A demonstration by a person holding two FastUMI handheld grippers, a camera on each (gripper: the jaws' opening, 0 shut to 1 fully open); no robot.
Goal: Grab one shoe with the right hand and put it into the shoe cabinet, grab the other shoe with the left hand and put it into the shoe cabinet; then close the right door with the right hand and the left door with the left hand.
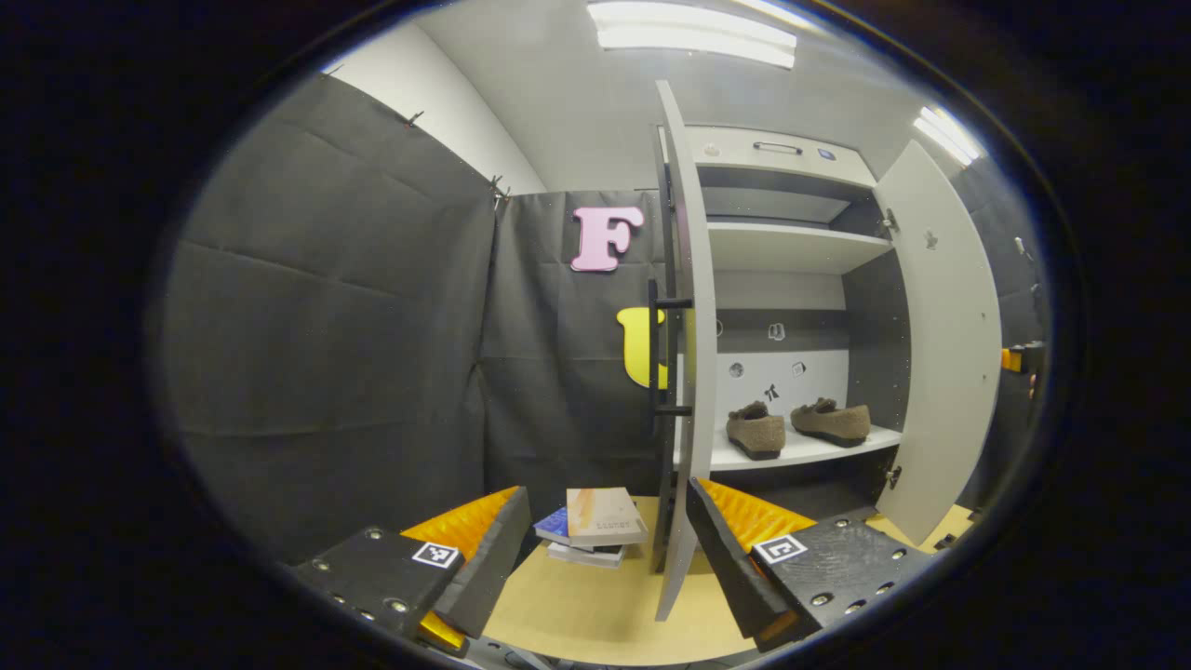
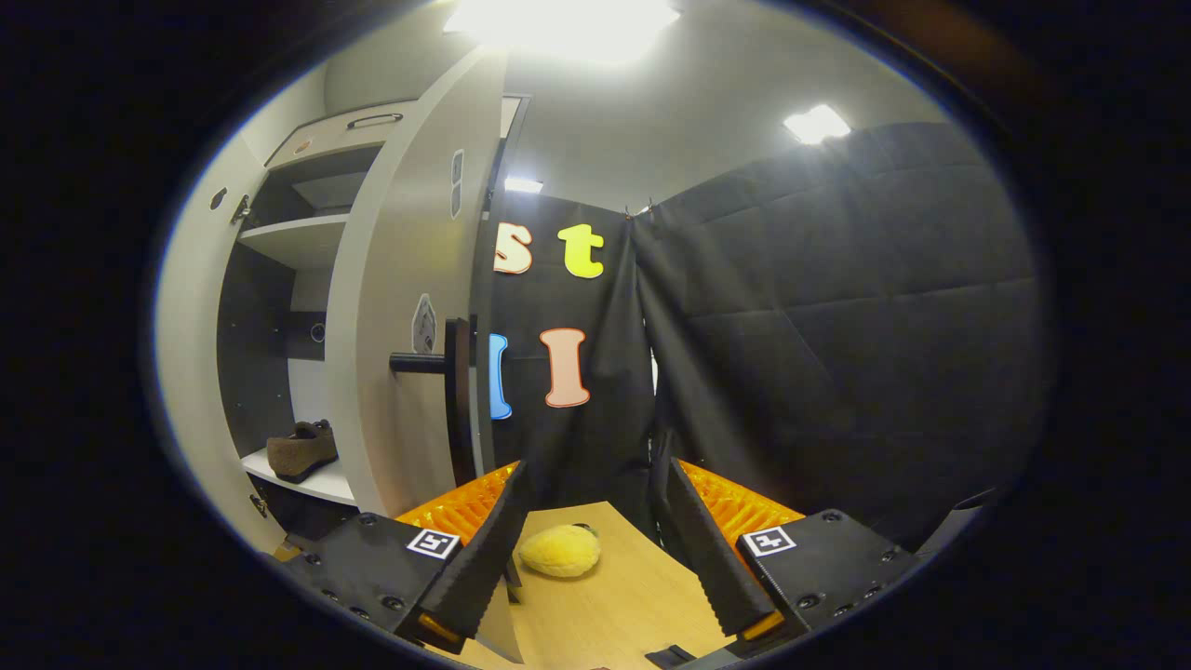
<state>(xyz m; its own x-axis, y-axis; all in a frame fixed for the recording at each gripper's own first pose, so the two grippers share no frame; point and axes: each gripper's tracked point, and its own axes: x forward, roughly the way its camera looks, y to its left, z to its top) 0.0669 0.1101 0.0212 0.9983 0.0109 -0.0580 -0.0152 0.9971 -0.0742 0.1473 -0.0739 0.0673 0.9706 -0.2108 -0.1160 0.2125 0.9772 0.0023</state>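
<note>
Both shoes (image 1: 798, 426) sit on the cabinet shelf (image 1: 819, 450), both doors (image 1: 940, 344) open, both grippers' (image 1: 605, 558) jaws wide and empty.

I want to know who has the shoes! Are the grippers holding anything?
Nothing is held. Both shoes sit on the cabinet shelf; left gripper and right gripper are open.

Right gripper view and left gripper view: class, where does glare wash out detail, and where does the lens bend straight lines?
Right gripper view: the ceiling light blows out to white, and the right door curves. Left gripper view: the light strips glare less, the left door bows, and both shoes stay sharp.
</note>
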